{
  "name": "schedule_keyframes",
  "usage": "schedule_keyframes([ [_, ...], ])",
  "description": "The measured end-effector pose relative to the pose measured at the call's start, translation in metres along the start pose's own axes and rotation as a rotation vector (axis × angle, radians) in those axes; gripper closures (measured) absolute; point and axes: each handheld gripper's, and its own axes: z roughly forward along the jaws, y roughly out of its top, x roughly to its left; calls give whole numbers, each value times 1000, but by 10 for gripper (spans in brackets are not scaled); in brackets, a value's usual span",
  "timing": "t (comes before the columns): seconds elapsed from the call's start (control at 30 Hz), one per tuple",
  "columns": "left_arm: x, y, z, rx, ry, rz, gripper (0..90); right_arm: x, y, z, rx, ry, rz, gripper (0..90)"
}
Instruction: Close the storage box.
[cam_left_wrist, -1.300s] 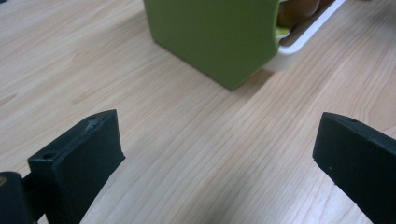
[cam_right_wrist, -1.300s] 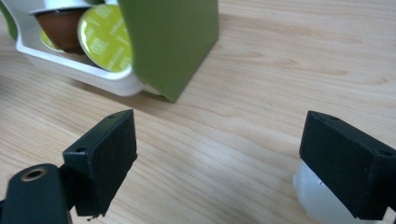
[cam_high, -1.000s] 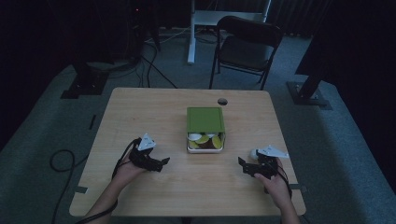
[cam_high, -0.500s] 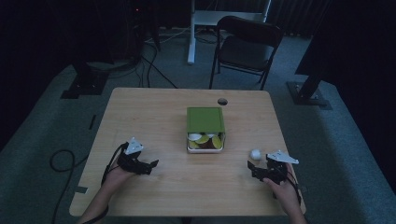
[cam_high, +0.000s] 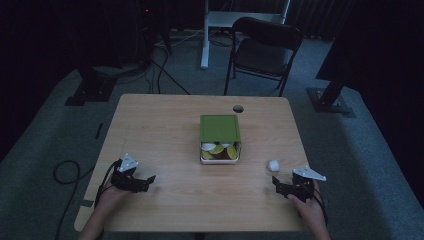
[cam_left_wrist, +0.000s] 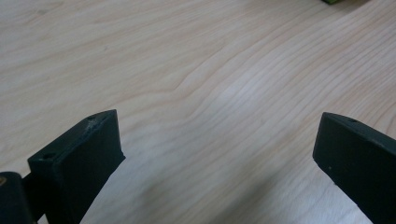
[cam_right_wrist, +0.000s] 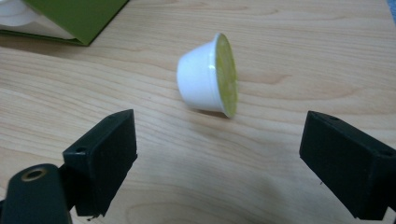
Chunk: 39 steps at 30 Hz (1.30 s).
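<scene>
Right gripper (cam_right_wrist: 219, 154) near the front right corner of the pale wooden table (cam_high: 165, 125), jaws spread wide, clamping nothing. Just beyond, toward the green box (cam_high: 220, 128), 1 white capsule (cam_right_wrist: 208, 75) tipped on its side, smooth tapered plastic, yellow-green foil lid. Left gripper (cam_left_wrist: 219, 154) well left of the box, jaws likewise apart over bare woodgrain. Box half open, contents dim. Behind the table, grey carpet, 1 dark folding chair (cam_high: 265, 47), murky surroundings.

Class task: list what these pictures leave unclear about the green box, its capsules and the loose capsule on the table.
1. Green box, high view: its lid covers most of the inside, so the capsule count is hidden.
2. Green box, left gripper view: cut off by the top edge.
3. Loose capsule, high view: too small and dim to show the lid colour.
</scene>
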Motion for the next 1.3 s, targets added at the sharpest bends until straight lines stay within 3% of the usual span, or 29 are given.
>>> schedule_keyframes([
  [0.17,6,-9,-9,-9,22,-33,13,-5,-4,-3,-2,-14,15,107],
  [0.47,10,-28,-18,28,58,-85,13,-9,-13,-3,17,-33,24,107],
  [0.93,14,-48,-37,47,134,-152,14,-13,-19,-4,27,-44,38,108],
  [1.1,12,-53,-40,71,170,-151,14,-12,-18,-2,49,-57,40,107],
  [1.3,9,-57,-44,83,208,-206,13,-13,-18,0,73,-74,55,107],
])
